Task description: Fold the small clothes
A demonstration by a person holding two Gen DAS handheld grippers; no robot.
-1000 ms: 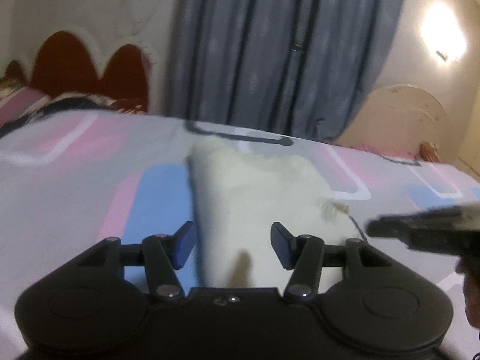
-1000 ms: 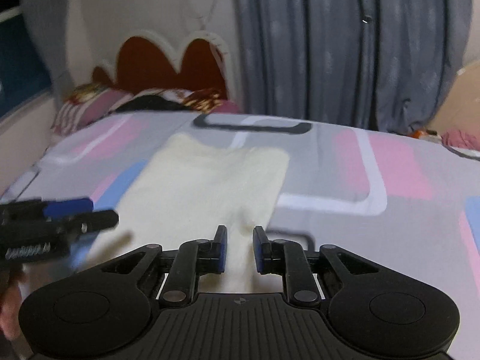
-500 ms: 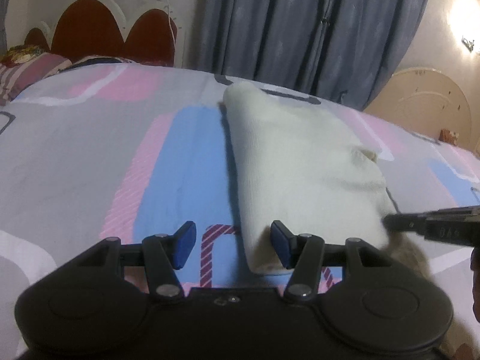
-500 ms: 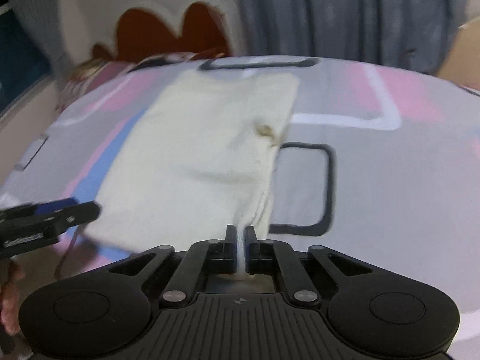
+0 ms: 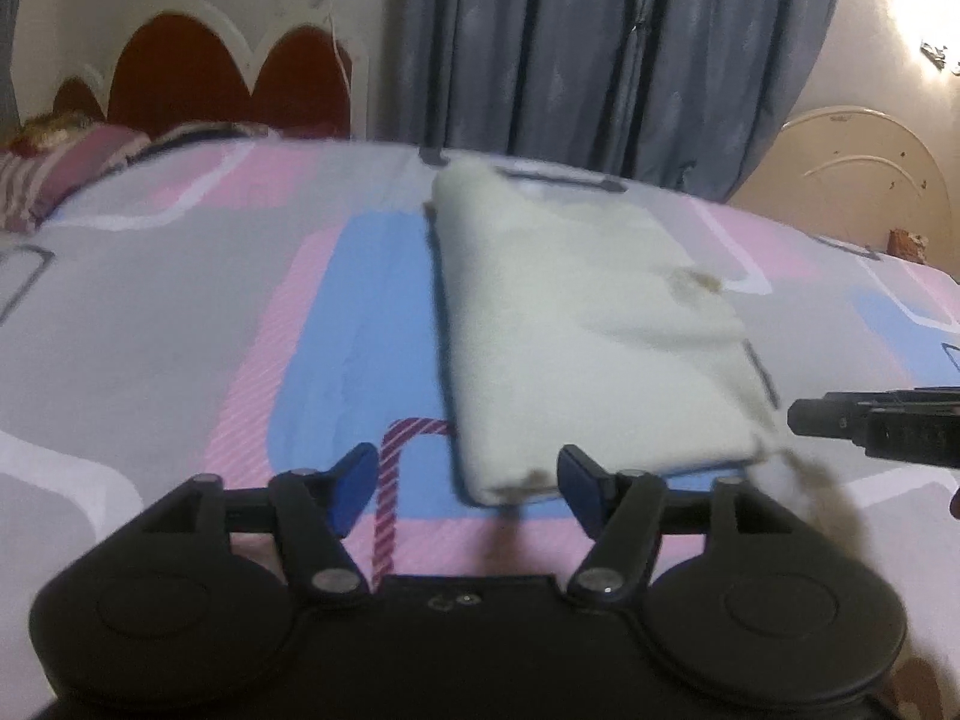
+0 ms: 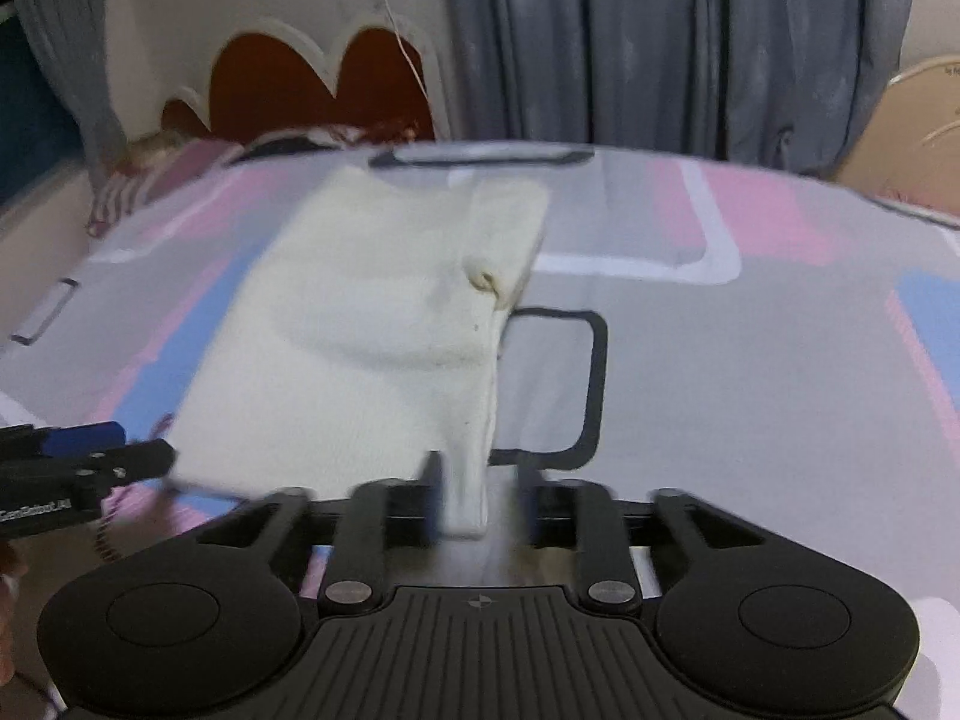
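Indoor light, dim and warm; wall lamp point(image 5: 936, 51) glares far right of left gripper point(image 5: 468, 489). Right gripper point(image 6: 480, 501) fingers motion-blurred (both views soft). Fisheye bending, dark corners.

Black gripper point(image 5: 468, 483) frames, blue fingertip pads point(image 5: 354, 483)

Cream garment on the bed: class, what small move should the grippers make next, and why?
Probably draw both back. The cream garment lies folded flat on the bedsheet; the right gripper, jaws just opening, straddles its corner unpinched, and the left gripper is open.
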